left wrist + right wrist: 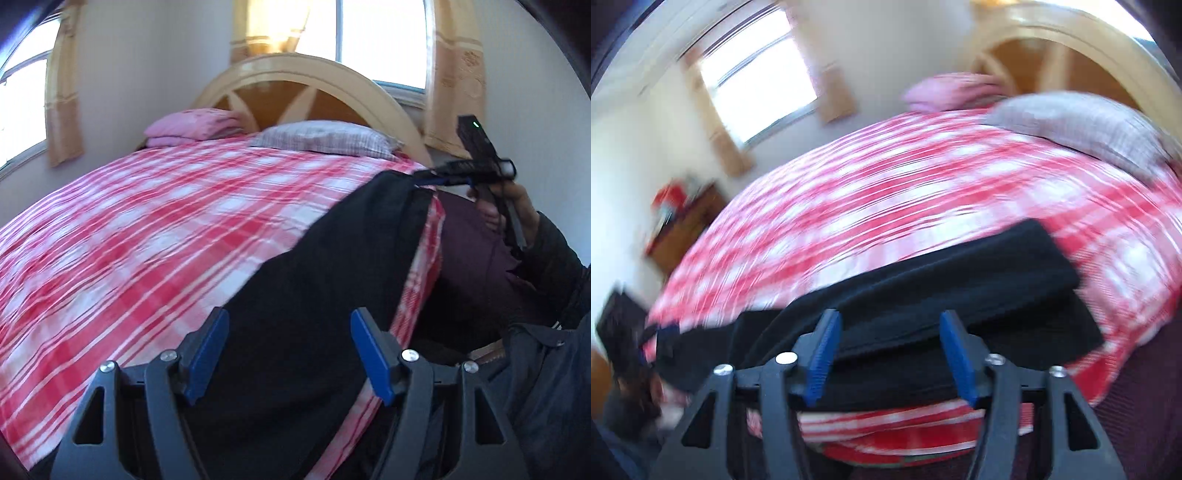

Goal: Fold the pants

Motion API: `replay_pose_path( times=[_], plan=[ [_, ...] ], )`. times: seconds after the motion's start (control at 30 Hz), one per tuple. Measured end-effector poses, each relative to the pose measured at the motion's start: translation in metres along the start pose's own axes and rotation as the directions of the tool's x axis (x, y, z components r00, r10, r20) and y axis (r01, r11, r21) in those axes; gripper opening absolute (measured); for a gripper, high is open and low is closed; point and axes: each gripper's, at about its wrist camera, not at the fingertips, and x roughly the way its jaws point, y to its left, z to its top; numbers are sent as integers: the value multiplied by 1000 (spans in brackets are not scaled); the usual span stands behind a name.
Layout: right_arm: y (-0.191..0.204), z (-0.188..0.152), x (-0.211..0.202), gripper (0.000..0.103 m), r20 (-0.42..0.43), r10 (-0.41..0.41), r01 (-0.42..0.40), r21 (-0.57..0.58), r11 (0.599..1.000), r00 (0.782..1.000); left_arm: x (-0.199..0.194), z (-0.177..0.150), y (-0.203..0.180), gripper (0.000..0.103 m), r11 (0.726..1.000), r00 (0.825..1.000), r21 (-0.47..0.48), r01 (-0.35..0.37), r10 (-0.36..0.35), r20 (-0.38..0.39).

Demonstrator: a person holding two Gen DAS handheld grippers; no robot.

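The pants (332,266) under the left hand-held gripper (290,354) are plain black, with no pattern. The sheet on the bed (147,229) ahead of both is a red, pink and white check. Each hand-held gripper has a black frame with blue pads (822,358) and silver screws. Beyond the pants, one pillow (325,138) is a grey and white check and another (192,125) is pink. The headboard (295,74) is pale yellow wood with darker orange panels, the curtains (458,74) tan, the walls white.
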Motion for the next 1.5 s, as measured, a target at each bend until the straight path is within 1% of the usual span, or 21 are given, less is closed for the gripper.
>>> replay_pose_path(
  times=[0.07,0.17,0.27,0.33,0.4,0.5,0.53,0.6,0.63,0.67,0.73,0.77,0.8,0.83,0.93,1.0,1.03,1.07,1.17,1.27,1.5],
  plan=[
    [-14,2,-2,45,14,-35,34,58,998,999,20,11,-19,71,998,999,56,38,-37,-28],
    [-36,4,-6,43,33,-51,47,130,990,998,48,21,-53,71,983,993,157,99,-89,-74],
    [-46,5,-7,43,48,-74,65,168,984,996,62,28,-75,71,967,987,213,143,-122,-106],
    [-52,3,-6,43,51,-79,68,183,981,996,72,32,-85,71,961,985,230,151,-128,-114],
    [-57,3,-4,43,48,-79,68,196,978,996,81,34,-87,69,965,982,205,164,-140,-130],
    [-63,1,-2,43,49,-79,67,210,975,996,93,32,-83,59,972,977,164,171,-146,-153],
    [-65,1,-1,43,51,-77,64,216,974,996,97,30,-83,58,973,976,154,172,-147,-161],
    [-66,1,1,42,52,-77,63,221,973,996,102,25,-84,57,976,975,149,159,-132,-178],
    [-66,0,2,41,56,-77,63,222,973,995,104,24,-85,55,978,976,149,146,-118,-183],
    [-67,0,3,38,57,-77,62,223,973,995,105,22,-85,50,980,976,147,136,-107,-191],
    [-68,-1,6,35,57,-73,58,227,972,996,105,20,-85,48,982,975,132,134,-107,-196],
    [-68,-1,7,33,57,-68,54,229,972,996,104,20,-84,43,983,975,123,137,-111,-195],
    [-68,-1,8,32,57,-62,47,228,972,996,103,19,-83,35,984,974,114,138,-114,-198],
    [-68,-1,8,29,61,-55,39,230,972,997,101,18,-82,32,985,974,109,130,-107,-198],
    [-68,0,8,29,79,-40,20,241,970,996,95,18,-80,27,987,973,78,139,-121,-196],
    [-72,0,8,29,89,-32,8,259,966,996,92,17,-83,22,986,973,87,141,-122,-194],
    [-73,1,8,23,92,-34,9,265,964,995,92,16,-85,21,986,974,95,139,-119,-195],
    [-74,1,9,13,93,-38,12,268,963,995,93,15,-88,18,985,974,110,132,-109,-198],
    [-75,2,10,6,95,-40,13,264,964,995,92,18,-89,18,986,977,111,125,-102,-189],
    [-72,2,11,5,96,-50,24,249,968,994,93,18,-83,18,988,974,75,133,-117,-193],
    [-64,3,8,4,110,-44,20,213,977,993,97,22,-84,18,989,978,89,118,-100,-183]
  ],
)
